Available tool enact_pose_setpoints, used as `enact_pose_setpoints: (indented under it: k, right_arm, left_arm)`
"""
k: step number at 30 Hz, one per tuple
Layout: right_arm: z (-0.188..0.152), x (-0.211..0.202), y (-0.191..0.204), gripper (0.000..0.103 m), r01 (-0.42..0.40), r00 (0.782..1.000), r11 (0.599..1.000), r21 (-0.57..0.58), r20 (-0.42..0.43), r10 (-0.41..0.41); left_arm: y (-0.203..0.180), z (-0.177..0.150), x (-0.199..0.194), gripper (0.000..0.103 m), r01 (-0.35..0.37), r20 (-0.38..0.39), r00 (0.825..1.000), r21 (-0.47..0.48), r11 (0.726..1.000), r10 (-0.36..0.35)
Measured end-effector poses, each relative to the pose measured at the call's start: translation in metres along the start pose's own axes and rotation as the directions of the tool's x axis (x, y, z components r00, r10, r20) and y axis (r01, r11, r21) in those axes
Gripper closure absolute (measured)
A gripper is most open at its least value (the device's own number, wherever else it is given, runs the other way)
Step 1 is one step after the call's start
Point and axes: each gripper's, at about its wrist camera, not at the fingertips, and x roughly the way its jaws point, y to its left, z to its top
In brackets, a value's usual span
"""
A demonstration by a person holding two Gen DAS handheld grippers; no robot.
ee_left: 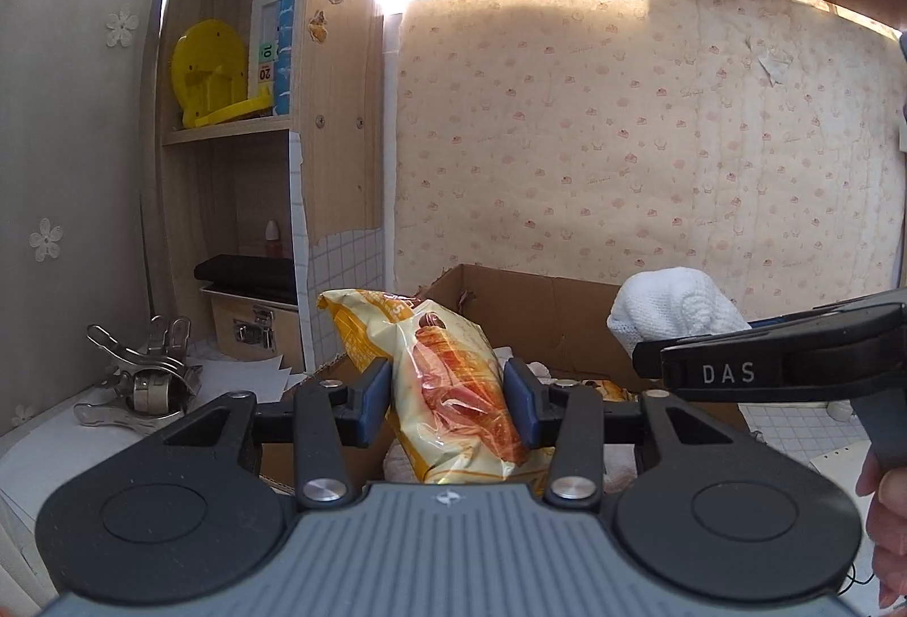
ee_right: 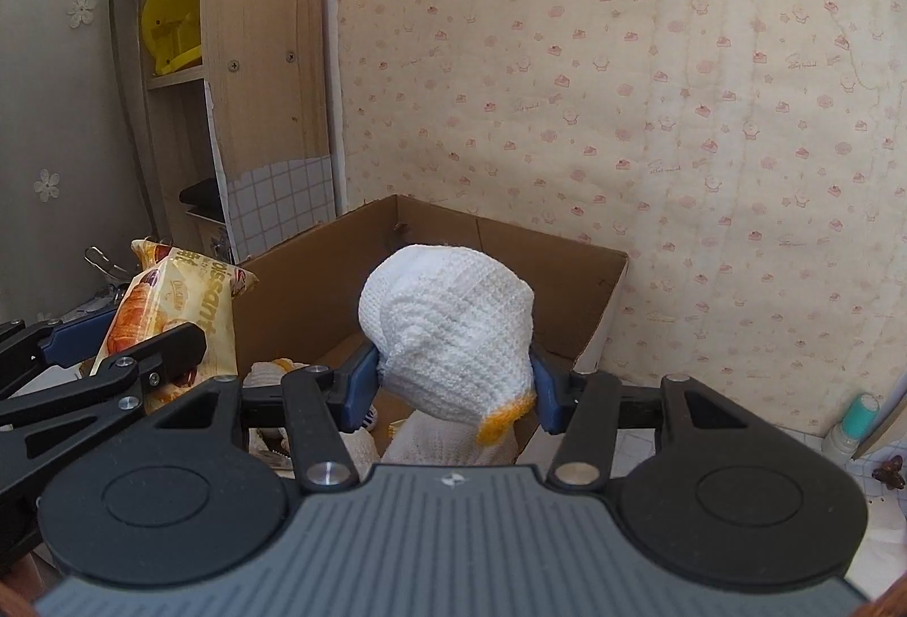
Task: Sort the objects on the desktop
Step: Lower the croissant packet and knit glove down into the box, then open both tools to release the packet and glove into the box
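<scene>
My left gripper (ee_left: 448, 399) is shut on a yellow croissant packet (ee_left: 448, 379) and holds it upright above the near left edge of an open cardboard box (ee_left: 544, 300). My right gripper (ee_right: 453, 390) is shut on a bundle of white knitted gloves with a yellow cuff (ee_right: 453, 328), held above the same box (ee_right: 317, 277). In the right wrist view the croissant packet (ee_right: 181, 311) and the left gripper's fingers (ee_right: 73, 333) show at the left. In the left wrist view the white gloves (ee_left: 674, 305) show at the right. More white gloves (ee_right: 272, 373) lie inside the box.
A wooden shelf unit (ee_left: 334, 118) stands left of the box, with a yellow plastic piece (ee_left: 210, 73), a small metal-clasped case (ee_left: 255, 328) and a red-capped bottle (ee_left: 273, 240). Metal clips (ee_left: 142, 379) lie at the left. A teal-capped bottle (ee_right: 856, 418) stands at the right by the wallpapered wall.
</scene>
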Motion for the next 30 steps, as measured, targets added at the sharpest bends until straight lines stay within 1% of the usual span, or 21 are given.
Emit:
enact_pose_setpoints:
  k: [11,25,30]
  right_arm:
    - [0.008,0.03,0.0,0.05,0.003,0.999,1.0,0.0,-0.041,-0.003]
    - [0.017,0.054,-0.002,0.049,0.002,0.997,1.0,0.003,-0.081,-0.001]
    - [0.019,0.064,0.002,0.045,-0.003,0.995,1.0,-0.006,-0.101,0.003]
  left_arm:
    - [-0.001,-0.001,0.012,0.057,-0.002,-0.021,1.0,-0.003,1.0,0.002]
    - [-0.006,-0.003,0.023,0.057,0.0,-0.046,0.999,0.001,1.0,0.0]
    - [-0.007,-0.003,0.026,0.057,0.002,-0.053,0.999,0.003,1.0,-0.002]
